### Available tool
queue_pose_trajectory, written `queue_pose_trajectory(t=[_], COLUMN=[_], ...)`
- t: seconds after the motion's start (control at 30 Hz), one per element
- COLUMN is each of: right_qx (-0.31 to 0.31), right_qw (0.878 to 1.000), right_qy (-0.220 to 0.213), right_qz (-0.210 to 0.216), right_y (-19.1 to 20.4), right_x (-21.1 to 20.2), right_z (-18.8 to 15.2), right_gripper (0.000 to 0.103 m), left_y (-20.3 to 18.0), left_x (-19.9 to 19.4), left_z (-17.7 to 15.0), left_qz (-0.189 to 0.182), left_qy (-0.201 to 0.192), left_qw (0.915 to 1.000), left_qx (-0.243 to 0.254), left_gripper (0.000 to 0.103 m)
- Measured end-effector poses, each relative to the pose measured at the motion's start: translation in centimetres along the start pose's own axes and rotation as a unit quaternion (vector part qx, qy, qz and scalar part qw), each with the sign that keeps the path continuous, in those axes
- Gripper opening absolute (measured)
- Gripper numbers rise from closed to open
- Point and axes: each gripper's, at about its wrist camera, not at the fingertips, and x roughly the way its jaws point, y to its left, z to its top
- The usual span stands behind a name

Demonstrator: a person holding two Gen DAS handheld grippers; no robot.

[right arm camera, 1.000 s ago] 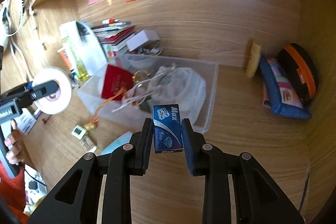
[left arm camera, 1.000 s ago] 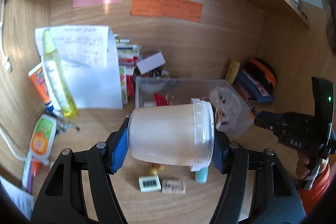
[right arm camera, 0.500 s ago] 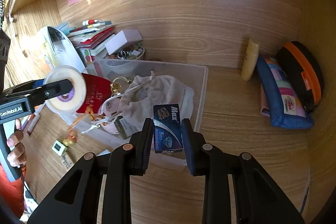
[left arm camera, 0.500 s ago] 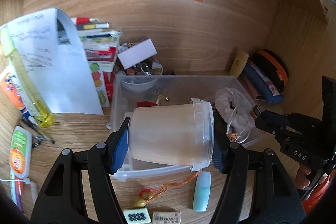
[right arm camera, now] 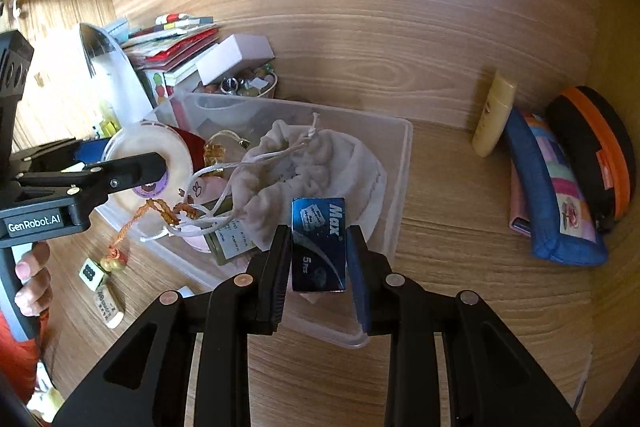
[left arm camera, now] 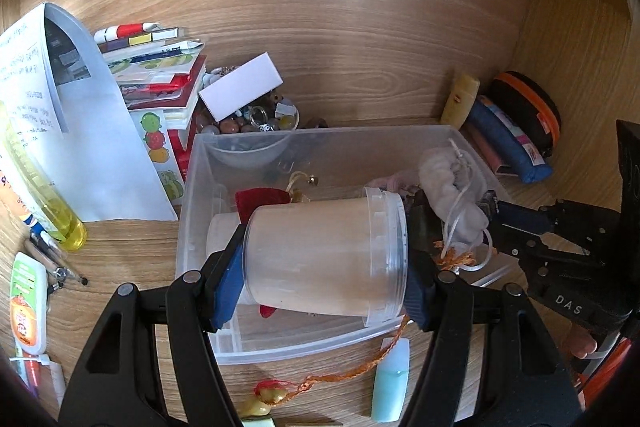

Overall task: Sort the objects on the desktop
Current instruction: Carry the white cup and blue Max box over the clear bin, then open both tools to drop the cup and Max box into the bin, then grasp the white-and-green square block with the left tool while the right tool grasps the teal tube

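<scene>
Left gripper (left arm camera: 324, 259) clamps frosted jar (left arm camera: 320, 255) sideways over clear bin (left arm camera: 192, 187). Only right view shows right gripper (right arm camera: 318, 251) pinching blue Max box (right arm camera: 318, 243), lower centre.

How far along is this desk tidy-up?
Partway. The clear bin already holds a cloth pouch. The left tool carries a plastic jar and the right tool a blue box above it. Erasers remain loose on the desk.
</scene>
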Motion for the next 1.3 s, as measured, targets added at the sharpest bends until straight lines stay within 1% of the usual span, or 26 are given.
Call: queue_pose_trajectory(t=[0.13, 0.2, 0.23, 0.27, 0.33, 0.4, 0.5, 0.53, 0.57, 0.73, 0.9, 1.1, 1.2, 1.3], right_qx=[-0.013, -0.021, -0.023, -0.025, -0.028, -0.03, -0.032, -0.034, -0.036, -0.054, -0.061, -0.07, -0.071, -0.073], right_qw=[1.0, 0.999, 0.999, 0.998, 0.998, 0.998, 0.998, 0.997, 0.997, 0.995, 0.994, 0.994, 0.995, 0.996], right_qy=[0.004, 0.004, 0.003, 0.0, 0.001, 0.001, -0.004, -0.008, -0.014, -0.029, -0.03, -0.024, -0.016, 0.001], right_qz=[-0.018, -0.03, -0.038, -0.049, -0.053, -0.058, -0.061, -0.065, -0.071, -0.085, -0.08, -0.077, -0.067, -0.052], right_y=[0.8, 1.2, 1.4, 1.5, 1.7, 1.9, 2.3, 2.5, 2.8, 4.1, 5.1, 6.0, 6.3, 6.8], right_x=[-0.1, -0.4, -0.6, -0.8, -0.9, -1.0, -1.5, -1.8, -2.1, -3.4, -4.0, -4.2, -3.9, -3.2], right_z=[-0.1, -0.1, -0.1, -0.1, -0.1, -0.1, -0.1, -0.2, -0.2, -0.5, -0.9, -1.7, -2.2, -2.8], right_gripper=[0.026, 0.03, 0.037, 0.039, 0.042, 0.046, 0.06, 0.072, 0.08, 0.081, 0.082, 0.082, 0.082, 0.082], left_y=[0.2, 0.1, 0.0, -0.2, -0.6, -0.9, -1.1, -1.1, -1.1, -0.3, 1.2, 2.8, 3.8, 4.7], left_x=[-0.2, -0.8, -1.1, -1.6, -2.4, -3.3, -4.5, -4.9, -5.2, -6.2, -7.1, -7.6, -7.5, -7.2], left_z=[0.0, 0.0, 0.0, 0.0, -0.1, -0.3, -0.6, -0.7, -0.8, -1.9, -3.5, -5.7, -6.9, -7.8], left_qz=[0.023, 0.021, 0.021, 0.024, 0.03, 0.032, 0.031, 0.031, 0.033, 0.036, 0.046, 0.072, 0.084, 0.087], left_qy=[-0.008, -0.014, -0.018, -0.024, -0.036, -0.047, -0.057, -0.059, -0.06, -0.052, -0.041, -0.024, -0.01, 0.003], left_qw=[0.9997, 0.9997, 0.9996, 0.9994, 0.9987, 0.998, 0.9973, 0.9971, 0.9969, 0.9975, 0.9978, 0.9968, 0.9962, 0.9962], left_qx=[-0.003, 0.001, 0.004, 0.01, 0.02, 0.029, 0.035, 0.037, 0.038, 0.032, 0.023, 0.024, 0.019, 0.01], left_gripper=[0.067, 0.069, 0.071, 0.072, 0.078, 0.083, 0.092, 0.093, 0.093, 0.095, 0.095, 0.095, 0.095, 0.095])
